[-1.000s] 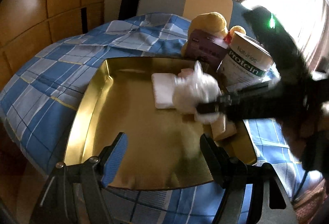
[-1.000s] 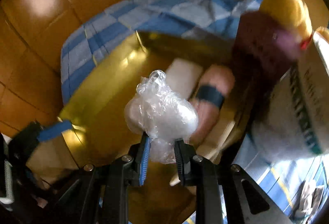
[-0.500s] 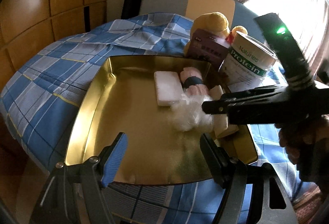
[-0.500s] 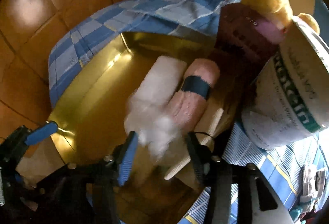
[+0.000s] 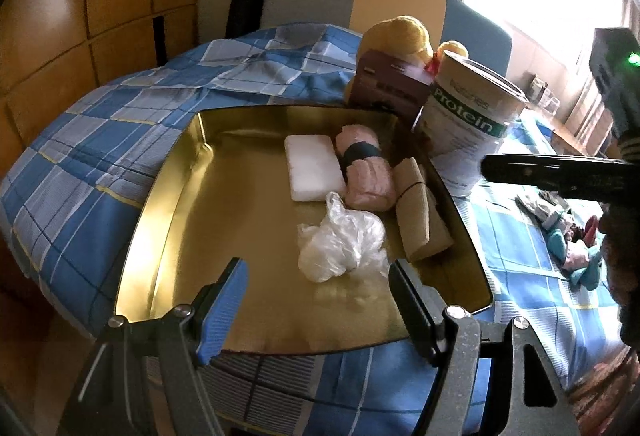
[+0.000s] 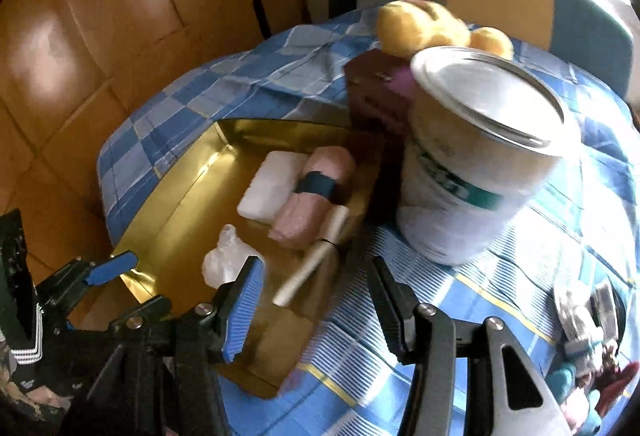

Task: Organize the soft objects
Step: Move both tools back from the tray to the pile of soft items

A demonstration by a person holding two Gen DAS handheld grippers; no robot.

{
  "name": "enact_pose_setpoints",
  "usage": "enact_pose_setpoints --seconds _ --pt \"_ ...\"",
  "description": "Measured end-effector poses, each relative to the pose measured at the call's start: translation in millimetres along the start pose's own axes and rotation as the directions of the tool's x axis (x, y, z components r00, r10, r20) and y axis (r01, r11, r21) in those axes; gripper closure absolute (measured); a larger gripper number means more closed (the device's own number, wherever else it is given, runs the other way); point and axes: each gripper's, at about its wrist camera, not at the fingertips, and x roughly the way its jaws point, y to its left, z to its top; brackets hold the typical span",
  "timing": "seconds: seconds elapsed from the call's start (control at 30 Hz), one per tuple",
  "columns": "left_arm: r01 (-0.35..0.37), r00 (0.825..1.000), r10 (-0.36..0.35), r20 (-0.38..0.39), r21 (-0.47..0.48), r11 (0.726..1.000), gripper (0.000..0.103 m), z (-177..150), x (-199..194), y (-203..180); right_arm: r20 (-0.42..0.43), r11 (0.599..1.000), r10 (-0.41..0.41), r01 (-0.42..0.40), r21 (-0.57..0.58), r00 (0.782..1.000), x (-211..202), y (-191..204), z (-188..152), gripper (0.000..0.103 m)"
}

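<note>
A gold tray (image 5: 168, 196) lies on the blue checked cloth. In it lie a white pad (image 5: 314, 166), a pink rolled towel with a dark band (image 5: 364, 168), a tan rolled cloth (image 5: 420, 214) and a crumpled clear plastic bag (image 5: 344, 242). My left gripper (image 5: 316, 310) is open and empty over the tray's near edge, just short of the bag. My right gripper (image 6: 316, 310) is open and empty, above the tray's right edge; the bag (image 6: 222, 260) lies left of its left finger. Its body (image 5: 560, 176) shows at the right in the left wrist view.
A protein tin (image 5: 468, 128), a maroon box (image 5: 388, 84) and a yellow plush toy (image 5: 400, 32) stand behind the tray. Several small soft items (image 5: 576, 240) lie on the cloth at the right. A chair back (image 5: 360, 0) and a wooden wall (image 5: 80, 16) stand beyond.
My right gripper opened and let the plastic bag go into the tray. It then drew back to the right, away from the tray.
</note>
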Motion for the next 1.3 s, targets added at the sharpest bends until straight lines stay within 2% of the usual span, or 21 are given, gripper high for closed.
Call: enact_pose_setpoints --seconds 0.2,0.37,0.47,0.6,0.7,0.77,0.87,0.9,0.97,1.07,1.17,1.3 --pt "0.005 1.000 -0.005 -0.002 0.027 1.000 0.030 -1.2 -0.4 -7.8 0.046 0.996 -0.041 0.037 0.086 0.998 -23.6 -33.4 -20.2 0.049" --pt "0.012 1.000 -0.012 0.002 0.058 0.998 0.030 -0.7 -2.3 -17.0 0.071 0.975 -0.112 0.096 0.199 0.991 -44.8 -76.2 -39.6 0.049" --pt "0.018 1.000 -0.018 -0.002 0.077 0.997 0.030 -0.4 -2.7 -24.1 0.092 0.950 -0.167 0.135 0.282 0.982 -61.4 -106.3 -53.1 0.049" --pt "0.029 1.000 -0.029 -0.004 0.111 0.993 0.030 1.8 -3.9 -35.3 0.121 0.887 -0.274 0.202 0.416 0.954 -88.3 -151.9 -74.5 0.049" --pt "0.034 0.999 -0.036 0.014 0.126 0.991 0.030 5.9 -9.3 -43.8 0.134 0.795 -0.388 0.257 0.550 0.912 -110.9 -190.9 -96.4 0.049" --pt "0.045 0.999 -0.048 0.018 0.134 0.990 0.030 9.3 -10.8 -48.6 0.131 0.704 -0.472 0.283 0.651 0.872 -126.1 -219.0 -114.1 0.049" --pt "0.077 0.997 -0.076 -0.009 0.137 0.988 0.030 13.0 -7.2 -56.7 0.103 0.540 -0.568 0.276 0.795 0.817 -144.7 -256.3 -151.2 0.049" --pt "0.090 0.996 -0.087 -0.023 0.142 0.986 0.030 13.6 -5.4 -60.4 0.081 0.468 -0.589 0.258 0.845 0.804 -149.9 -267.5 -167.2 0.049" --pt "0.114 0.993 -0.109 -0.040 0.161 0.980 0.030 14.1 -2.0 -70.8 0.067 0.367 -0.588 0.191 0.910 0.806 -158.5 -285.9 -187.7 0.049" --pt "0.157 0.987 -0.148 -0.061 0.204 0.966 0.030 15.5 1.1 -92.5 0.071 0.305 -0.588 0.140 0.942 0.806 -165.4 -295.6 -201.4 0.049" --pt "0.210 0.977 -0.194 -0.090 0.233 0.949 0.030 17.5 4.8 -114.3 0.092 0.290 -0.546 0.084 0.953 0.833 -161.4 -299.7 -208.6 0.049" --pt "0.301 0.951 -0.267 -0.155 0.265 0.916 0.030 19.8 16.5 -148.4 0.108 0.293 -0.528 0.062 0.954 0.842 -158.2 -297.3 -207.9 0.049"
